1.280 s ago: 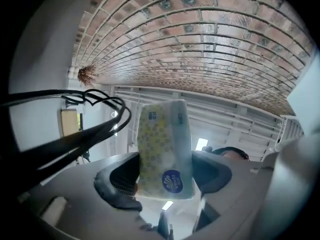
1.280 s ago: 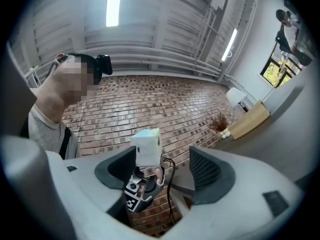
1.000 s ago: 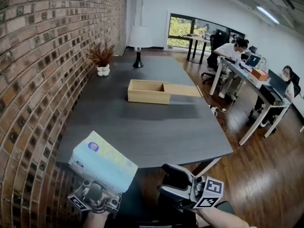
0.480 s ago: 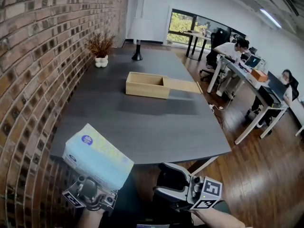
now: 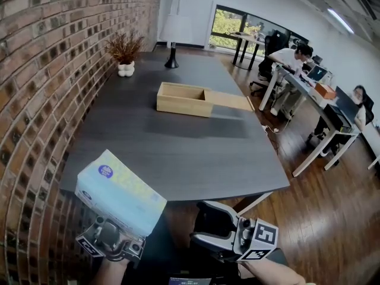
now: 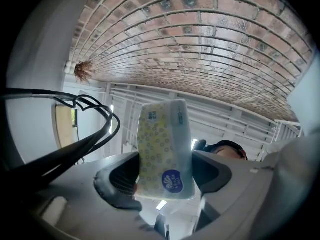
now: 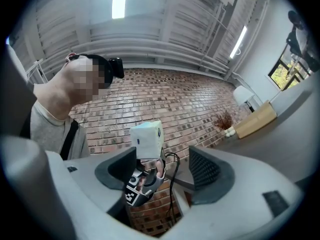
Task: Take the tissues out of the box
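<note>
left gripper [image 5: 113, 233] clamped tight on the tissue pack [image 5: 120, 192], right gripper [image 5: 215, 229] jaws apart, nothing in them, wooden box [image 5: 184, 107] way back on the table [image 5: 178, 153]

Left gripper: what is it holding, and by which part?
The left gripper grips the tissue pack by its lower end, one jaw on each side. The right gripper is open and empty.

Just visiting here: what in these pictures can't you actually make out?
Bottom of the open pale wooden box: head view, its near wall hides it, so any contents can't be told.
Print on the blue-and-yellow wrapped tissue pack in the left gripper: too small in every view.
White lampshade: head view, washed out by glare.
</note>
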